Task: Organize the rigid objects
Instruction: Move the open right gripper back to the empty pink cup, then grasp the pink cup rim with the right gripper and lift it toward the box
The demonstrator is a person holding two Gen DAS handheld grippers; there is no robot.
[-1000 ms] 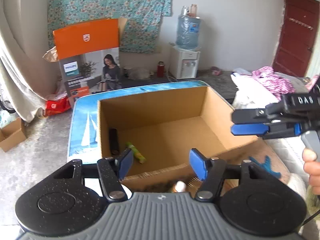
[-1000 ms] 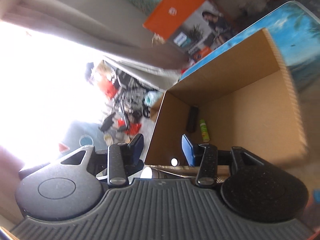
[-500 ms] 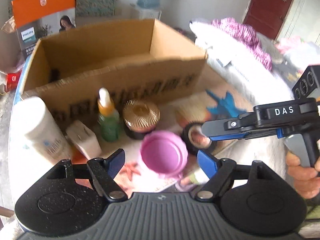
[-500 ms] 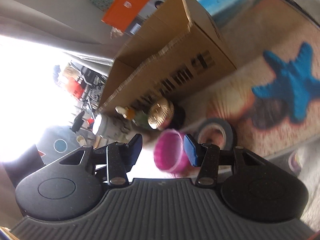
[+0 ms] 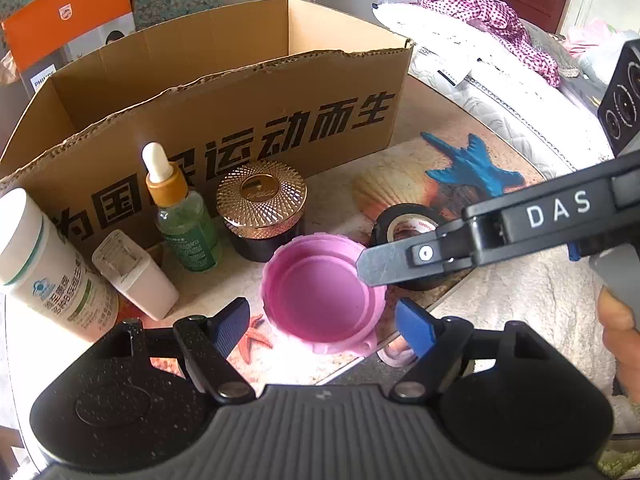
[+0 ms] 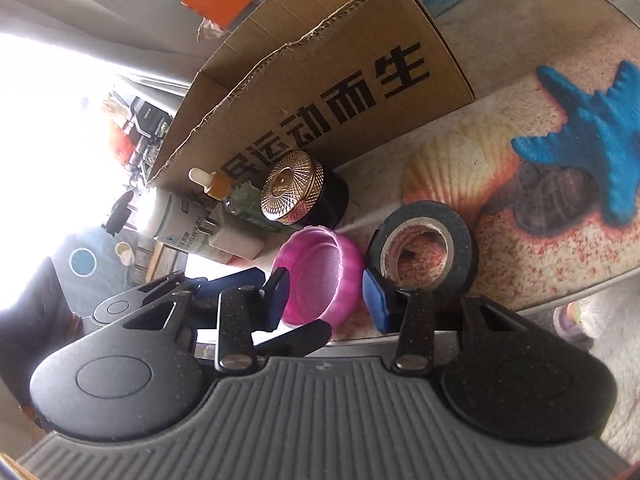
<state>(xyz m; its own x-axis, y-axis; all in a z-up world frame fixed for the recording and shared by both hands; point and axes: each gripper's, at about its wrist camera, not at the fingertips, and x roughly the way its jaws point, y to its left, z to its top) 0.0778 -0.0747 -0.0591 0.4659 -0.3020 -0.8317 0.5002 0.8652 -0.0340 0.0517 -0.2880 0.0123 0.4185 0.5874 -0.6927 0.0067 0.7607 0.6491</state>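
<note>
**Closing on the pink lid in front of the box**

While the cardboard box (image 5: 224, 92) stands open-topped behind everything, treat it as your landmark. Just in front of its printed wall lies the pink lid (image 5: 320, 292), hollow side up, beside the black tape roll (image 6: 424, 240). Your left gripper (image 5: 320, 326) hangs spread, nothing pinched. Your right gripper (image 6: 326, 292) is closing, with the lid between its jaws; I judge you should centre the pads on opposite rim walls before lifting.

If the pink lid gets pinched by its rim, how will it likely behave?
The pink lid looks like thin plastic lying open side up: probably light and fairly stiff. Its ribbed rim should aid grip. Being low and flat, it will likelier slide than tip or roll.
</note>
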